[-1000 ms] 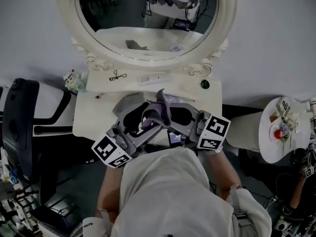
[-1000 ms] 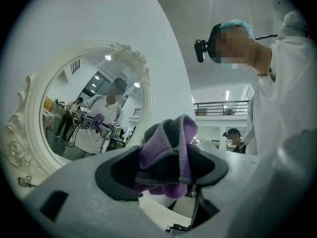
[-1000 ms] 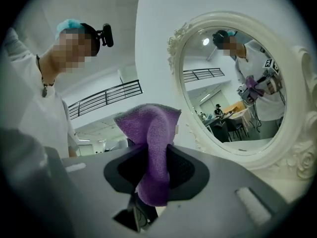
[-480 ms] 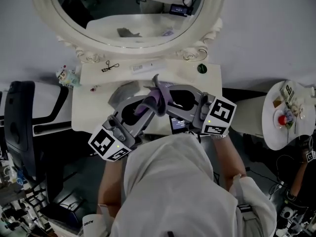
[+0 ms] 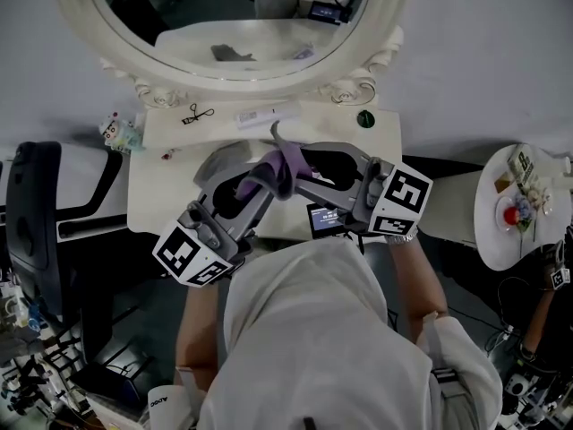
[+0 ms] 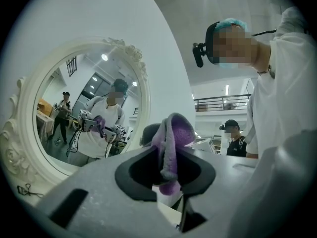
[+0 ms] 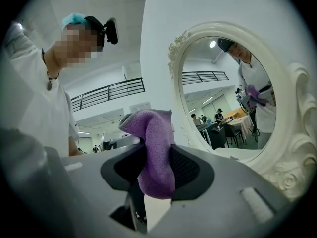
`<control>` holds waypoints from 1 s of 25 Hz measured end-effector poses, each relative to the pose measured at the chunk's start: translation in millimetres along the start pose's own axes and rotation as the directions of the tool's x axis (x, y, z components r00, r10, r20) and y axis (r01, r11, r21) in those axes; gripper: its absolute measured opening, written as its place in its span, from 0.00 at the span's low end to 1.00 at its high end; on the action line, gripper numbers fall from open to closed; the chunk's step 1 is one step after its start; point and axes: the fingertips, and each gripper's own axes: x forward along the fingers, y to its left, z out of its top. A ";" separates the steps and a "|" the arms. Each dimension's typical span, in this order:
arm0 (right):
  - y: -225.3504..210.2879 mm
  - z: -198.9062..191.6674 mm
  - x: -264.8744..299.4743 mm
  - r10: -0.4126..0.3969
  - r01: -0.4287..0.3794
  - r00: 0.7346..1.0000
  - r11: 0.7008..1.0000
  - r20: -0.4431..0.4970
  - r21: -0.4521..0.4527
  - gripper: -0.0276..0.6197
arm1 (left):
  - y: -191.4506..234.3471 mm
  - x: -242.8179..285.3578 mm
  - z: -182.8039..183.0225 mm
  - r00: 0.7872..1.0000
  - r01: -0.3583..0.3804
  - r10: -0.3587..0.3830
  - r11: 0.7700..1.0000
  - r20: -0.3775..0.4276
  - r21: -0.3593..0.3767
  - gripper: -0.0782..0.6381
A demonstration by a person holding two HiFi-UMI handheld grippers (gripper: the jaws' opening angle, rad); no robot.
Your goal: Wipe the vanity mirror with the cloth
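Cloth (image 5: pixel 285 164) pinched in left claw (image 6: pixel 168 170), jaws just closed on it. Right claw (image 7: pixel 157 170) just opening, cloth loose between its jaws. Vanity mirror (image 5: pixel 233 25) ahead of and above both claws; left should wipe.

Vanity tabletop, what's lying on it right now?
Near the mirror: a black eyelash curler, a white tube, a dark green round thing; a grey cloth, half covered. The left gripper, just closed on the purple cloth, and the right gripper, just opening, hide the middle.
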 end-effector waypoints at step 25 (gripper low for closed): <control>-26.7 26.7 -80.5 -0.412 0.422 0.882 0.907 0.229 0.010 0.31 | 135.4 -34.7 204.6 0.840 -0.498 0.442 0.858 0.315 0.124 0.21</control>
